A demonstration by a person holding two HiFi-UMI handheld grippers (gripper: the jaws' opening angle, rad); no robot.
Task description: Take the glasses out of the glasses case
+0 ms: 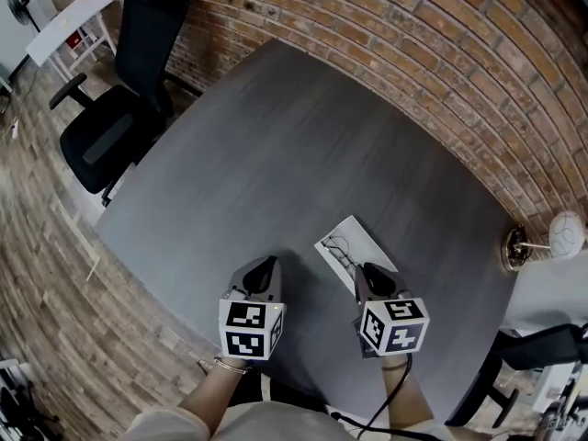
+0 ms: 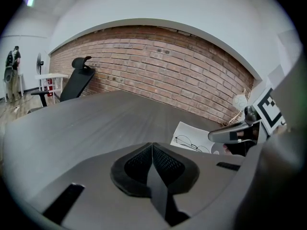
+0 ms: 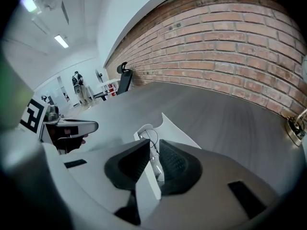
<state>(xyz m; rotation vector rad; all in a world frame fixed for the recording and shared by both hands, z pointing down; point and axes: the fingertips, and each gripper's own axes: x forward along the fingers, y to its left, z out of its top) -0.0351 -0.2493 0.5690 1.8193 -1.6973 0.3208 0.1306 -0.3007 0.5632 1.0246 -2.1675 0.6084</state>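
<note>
A white glasses case (image 1: 356, 237) lies opened flat on the grey table (image 1: 276, 145), with thin wire-framed glasses (image 1: 340, 252) resting on it. My right gripper (image 1: 367, 276) sits at the case's near end. In the right gripper view the right gripper (image 3: 149, 150) is shut on a white flap of the case (image 3: 170, 128), and the glasses (image 3: 151, 138) lie just ahead of the pads. My left gripper (image 1: 263, 270) hovers left of the case, apart from it. Seen in its own view, the left gripper (image 2: 152, 151) is shut on nothing, with the case (image 2: 189, 130) and glasses (image 2: 192, 143) off to its right.
A black office chair (image 1: 119, 108) stands beyond the table's far left corner. A brick wall (image 1: 413, 26) runs along the far side. At the table's right edge are a brass stand (image 1: 514, 246) and a white globe (image 1: 566, 235). The table's near edge lies close under my grippers.
</note>
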